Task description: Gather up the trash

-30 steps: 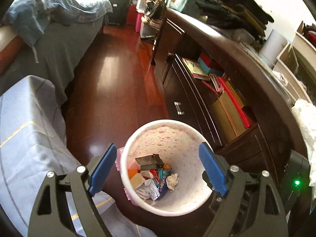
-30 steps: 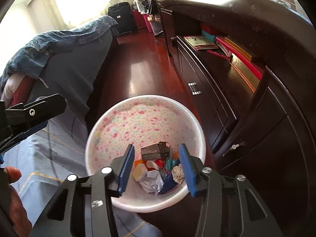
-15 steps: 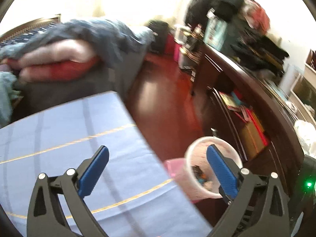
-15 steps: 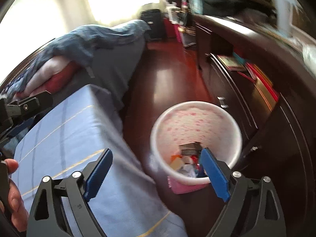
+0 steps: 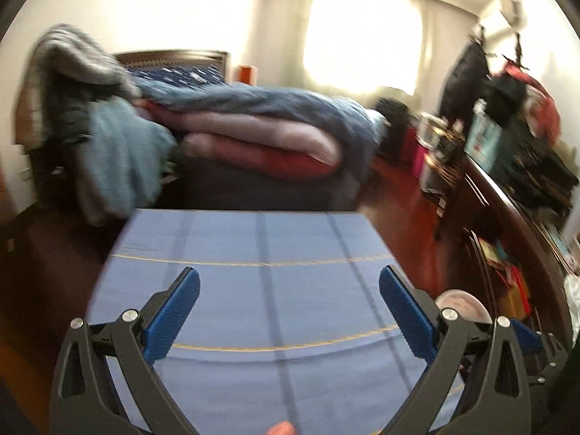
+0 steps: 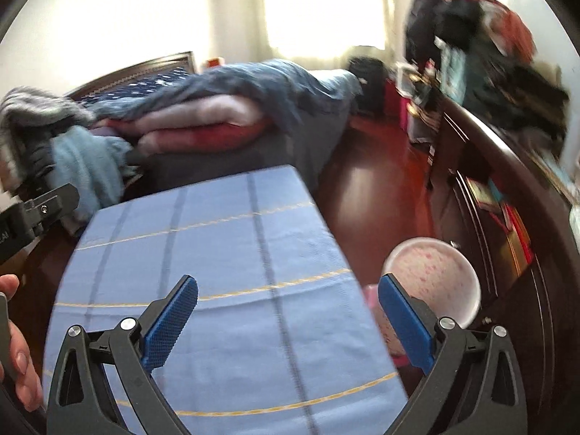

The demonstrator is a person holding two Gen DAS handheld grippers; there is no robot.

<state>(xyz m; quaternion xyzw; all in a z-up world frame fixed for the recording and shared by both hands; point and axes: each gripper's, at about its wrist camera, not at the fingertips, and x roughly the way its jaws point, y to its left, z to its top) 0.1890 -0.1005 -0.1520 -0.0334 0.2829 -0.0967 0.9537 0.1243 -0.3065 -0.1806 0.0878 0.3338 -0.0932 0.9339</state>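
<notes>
The white trash bin with pink flecks (image 6: 427, 272) stands on the floor at the lower right, between the cloth-covered table and the dresser. Only its rim (image 5: 462, 302) shows in the left wrist view, behind the right finger. My left gripper (image 5: 289, 272) is open over the blue checked cloth (image 5: 253, 246), nothing between its fingers. My right gripper (image 6: 288, 278) hangs over the same cloth (image 6: 217, 253), its jaws opening with nothing between them; its right finger (image 6: 402, 311) overlaps the bin's near edge. What lies in the bin is hidden from here.
A bed with piled blue and pink blankets (image 5: 253, 127) lies beyond the table. A dark wooden dresser (image 6: 507, 188) with books and clothes runs along the right. Red wooden floor (image 6: 377, 195) lies between them. A hand (image 6: 14, 330) holding the other gripper's body (image 6: 40, 206) shows at left.
Both grippers have risen and swung left, from over the bin to over the blue cloth. The right jaws have spread wide. The bin has slid to the lower right of both views.
</notes>
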